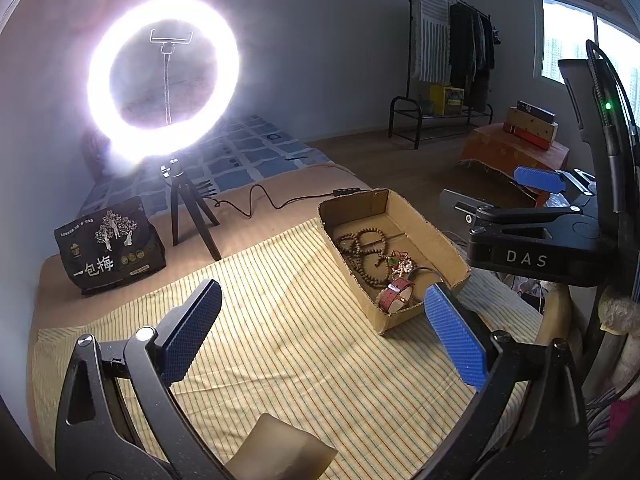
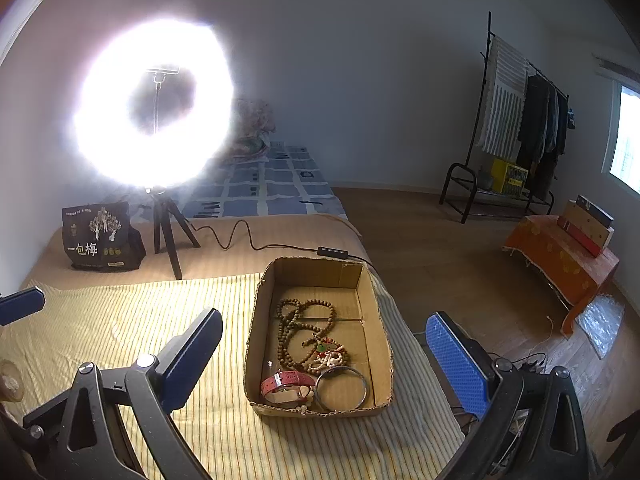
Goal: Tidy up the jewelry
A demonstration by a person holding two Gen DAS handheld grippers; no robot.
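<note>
- Resting on the yellow striped cloth (image 2: 160, 320), near its right edge, the cardboard box (image 2: 264, 320) is holding all the jewelry visible.
- Lying coiled across the middle of the box floor, the brown bead necklace (image 2: 296, 332) is touching a small cluster of pale beads (image 2: 332, 358) with a green and red charm.
- Sitting at the box's near end, the red watch strap (image 2: 288, 382) is lying just beside the metal bangle (image 2: 341, 388), which is occupying the near right corner.
- Hovering over the cloth with fingers spread wide, the left gripper (image 1: 320, 332) is holding nothing; the box is lying just ahead of its right finger.
- Hanging above the near end of the box, the right gripper (image 2: 324, 364) is also gaping wide and gripping nothing; the box is showing between its blue pads (image 2: 456, 364).
- Standing on its tripod past the cloth's far edge, the ring light (image 2: 154, 104) is glowing, with a black printed bag (image 2: 100, 240) beside it near the far left corner.
</note>
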